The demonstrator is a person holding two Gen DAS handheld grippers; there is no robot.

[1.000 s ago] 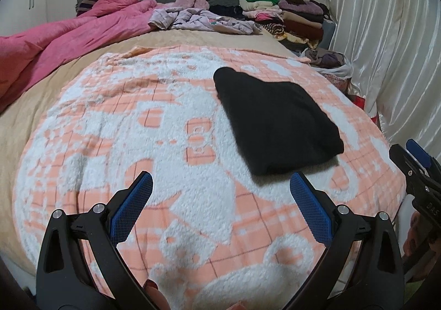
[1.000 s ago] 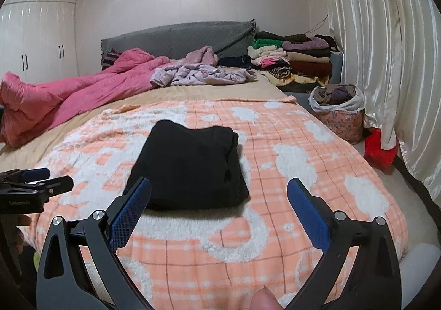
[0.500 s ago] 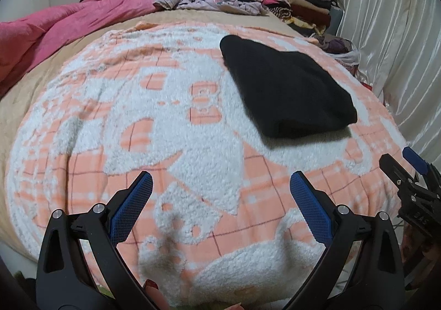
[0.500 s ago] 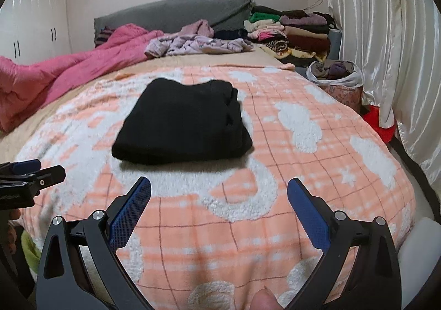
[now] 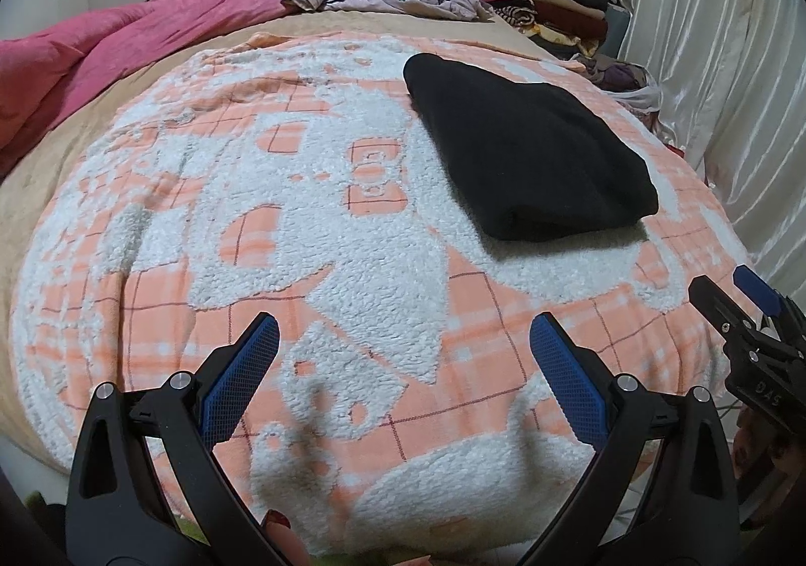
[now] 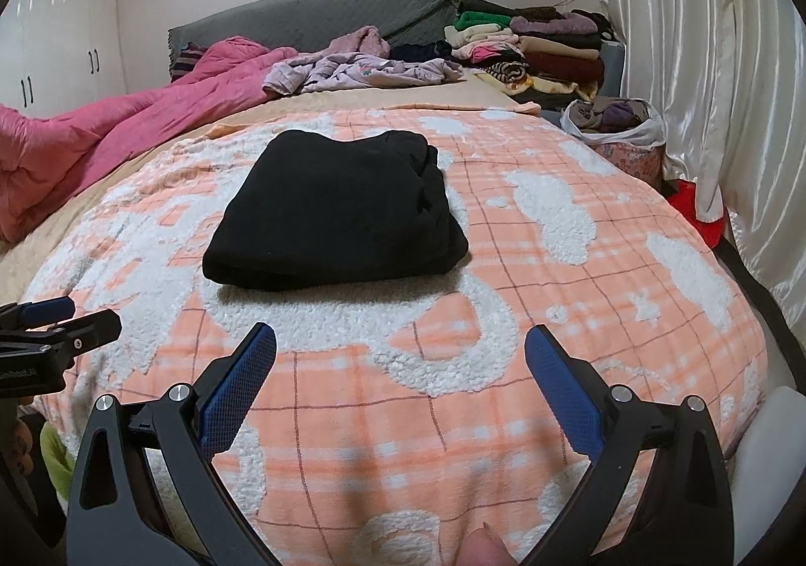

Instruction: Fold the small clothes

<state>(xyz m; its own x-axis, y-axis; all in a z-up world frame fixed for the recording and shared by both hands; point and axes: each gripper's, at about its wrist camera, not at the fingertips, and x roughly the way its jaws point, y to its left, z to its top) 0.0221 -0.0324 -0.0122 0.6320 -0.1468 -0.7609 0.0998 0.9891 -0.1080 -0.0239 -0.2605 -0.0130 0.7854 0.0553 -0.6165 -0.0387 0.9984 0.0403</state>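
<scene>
Both the left gripper (image 5: 403, 344) and right gripper (image 6: 400, 352) hover with jaws apart, empty, before the folded black garment (image 6: 335, 211), its underside hidden.

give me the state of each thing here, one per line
black garment: folded, flat on the blanket, untouched
left claw: open, empty, above the blanket
right claw: open, empty
orange and white blanket: spread over the bed
pink duvet: bunched up
lilac clothes: unfolded heap
clothes stack: folded, piled
</scene>
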